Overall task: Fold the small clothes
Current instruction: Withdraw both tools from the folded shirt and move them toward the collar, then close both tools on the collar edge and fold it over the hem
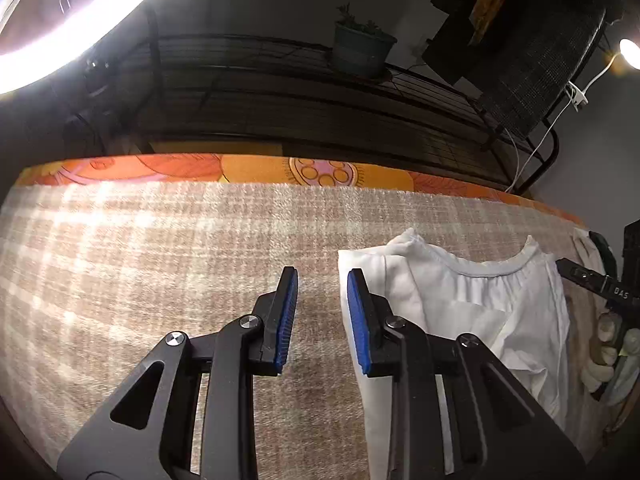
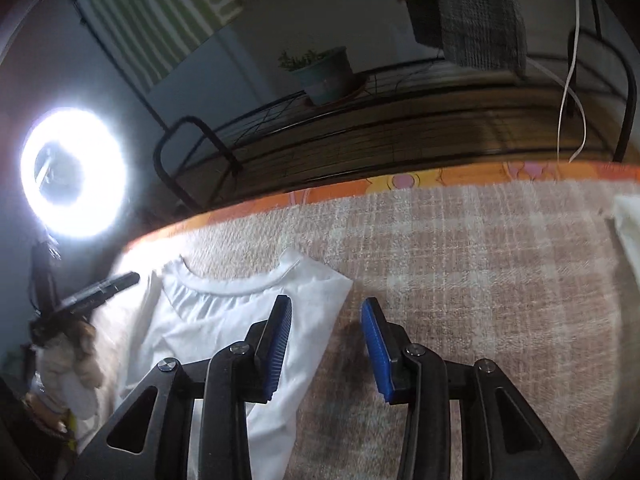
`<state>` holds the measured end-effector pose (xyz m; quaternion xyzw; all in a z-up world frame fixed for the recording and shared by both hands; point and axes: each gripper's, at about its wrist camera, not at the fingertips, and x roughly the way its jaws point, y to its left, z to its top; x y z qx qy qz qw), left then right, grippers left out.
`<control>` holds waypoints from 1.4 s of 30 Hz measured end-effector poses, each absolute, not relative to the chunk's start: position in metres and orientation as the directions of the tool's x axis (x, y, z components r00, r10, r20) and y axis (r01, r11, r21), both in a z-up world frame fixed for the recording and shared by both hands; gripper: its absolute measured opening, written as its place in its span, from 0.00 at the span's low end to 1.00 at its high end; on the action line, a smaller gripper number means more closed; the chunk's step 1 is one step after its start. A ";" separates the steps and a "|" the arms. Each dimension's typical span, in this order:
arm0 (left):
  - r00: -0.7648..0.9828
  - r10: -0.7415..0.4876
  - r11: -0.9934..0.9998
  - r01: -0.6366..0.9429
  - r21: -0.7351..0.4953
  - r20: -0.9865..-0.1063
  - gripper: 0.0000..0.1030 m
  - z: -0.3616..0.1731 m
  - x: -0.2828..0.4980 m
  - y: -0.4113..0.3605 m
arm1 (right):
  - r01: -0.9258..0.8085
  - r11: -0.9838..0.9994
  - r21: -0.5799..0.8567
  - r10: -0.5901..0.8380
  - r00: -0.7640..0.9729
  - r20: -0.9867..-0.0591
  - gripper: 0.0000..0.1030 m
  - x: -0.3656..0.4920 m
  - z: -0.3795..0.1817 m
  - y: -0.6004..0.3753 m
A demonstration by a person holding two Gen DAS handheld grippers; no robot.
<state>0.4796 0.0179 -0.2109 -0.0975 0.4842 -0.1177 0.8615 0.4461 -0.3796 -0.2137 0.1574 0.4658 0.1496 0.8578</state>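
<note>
Your left claw (image 1: 322, 280) is spread wide and holds nothing; its right finger sits over the white garment's (image 1: 480, 308) left edge. Your right claw (image 2: 326, 308) is likewise wide, straddling the garment's right edge on the checked blanket (image 2: 480, 264).

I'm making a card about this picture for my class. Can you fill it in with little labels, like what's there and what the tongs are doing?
surface: checked blanket over an orange patterned sheet
clothing: white top, partly folded, neckline facing away
left tongs: open, at the top's left edge
right tongs: open, at the top's right edge
holding anything: no
background: potted plant, ring light
</note>
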 end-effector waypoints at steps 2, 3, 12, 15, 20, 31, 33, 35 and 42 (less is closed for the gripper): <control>0.475 -0.350 0.934 0.117 -0.336 -0.807 0.24 -0.216 0.483 0.015 | -0.097 0.884 0.457 0.437 0.514 -0.738 0.35 0.450 -0.221 -0.382; 0.477 -0.362 0.930 0.123 -0.347 -0.801 0.24 -0.217 0.485 0.011 | -0.098 0.875 0.474 0.454 0.509 -0.732 0.34 0.450 -0.224 -0.381; 0.494 -0.360 0.931 0.139 -0.338 -0.791 0.04 -0.205 0.494 -0.016 | -0.138 0.871 0.472 0.476 0.478 -0.738 0.03 0.461 -0.224 -0.354; 0.504 -0.376 0.926 0.169 -0.339 -0.777 0.03 -0.192 0.480 -0.016 | -0.174 0.878 0.446 0.469 0.500 -0.728 0.02 0.454 -0.211 -0.345; 0.526 -0.395 0.918 0.192 -0.348 -0.753 0.03 -0.166 0.458 -0.009 | -0.210 0.887 0.412 0.458 0.526 -0.717 0.02 0.440 -0.185 -0.340; 0.561 -0.408 0.913 0.248 -0.324 -0.721 0.02 -0.111 0.370 0.001 | -0.273 0.892 0.361 0.453 0.564 -0.691 0.02 0.371 -0.118 -0.335; 0.562 -0.416 0.909 0.256 -0.328 -0.714 0.02 -0.102 0.350 0.003 | -0.283 0.892 0.351 0.451 0.565 -0.691 0.02 0.357 -0.109 -0.331; 0.564 -0.418 0.909 0.264 -0.324 -0.713 0.02 -0.096 0.331 0.005 | -0.301 0.893 0.335 0.450 0.566 -0.691 0.02 0.338 -0.100 -0.327; 0.548 -0.414 0.909 0.292 -0.298 -0.727 0.02 -0.094 0.261 0.010 | -0.327 0.898 0.296 0.436 0.555 -0.708 0.02 0.272 -0.092 -0.316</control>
